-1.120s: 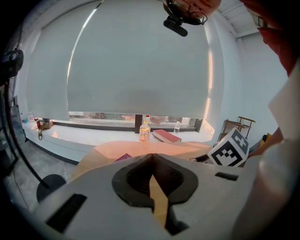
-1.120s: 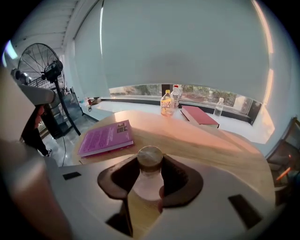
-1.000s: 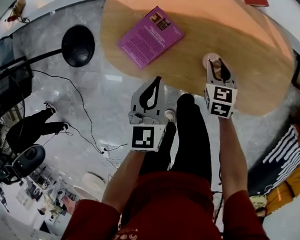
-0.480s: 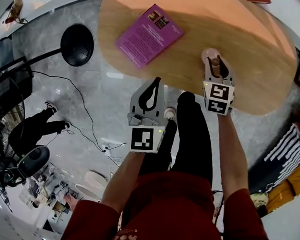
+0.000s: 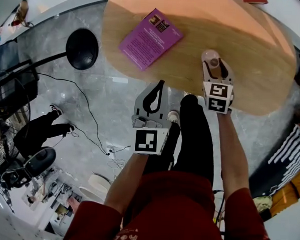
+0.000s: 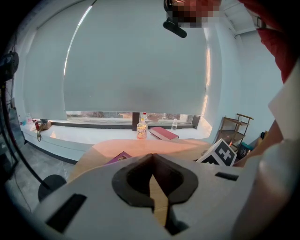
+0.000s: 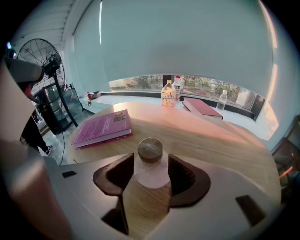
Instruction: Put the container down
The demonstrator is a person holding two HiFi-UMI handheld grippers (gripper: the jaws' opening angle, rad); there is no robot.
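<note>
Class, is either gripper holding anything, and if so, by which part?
Nothing is held. The jaws of the right gripper have just been opening; the container stands free between them on the table. The left gripper is shut, empty.

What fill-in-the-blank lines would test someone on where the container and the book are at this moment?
1. The container stands upright on the wooden ___.
2. The book lying on that table has a ___ cover.
3. In the head view, the book lies to the container's ___.

Missing words: table; purple; left.
</note>
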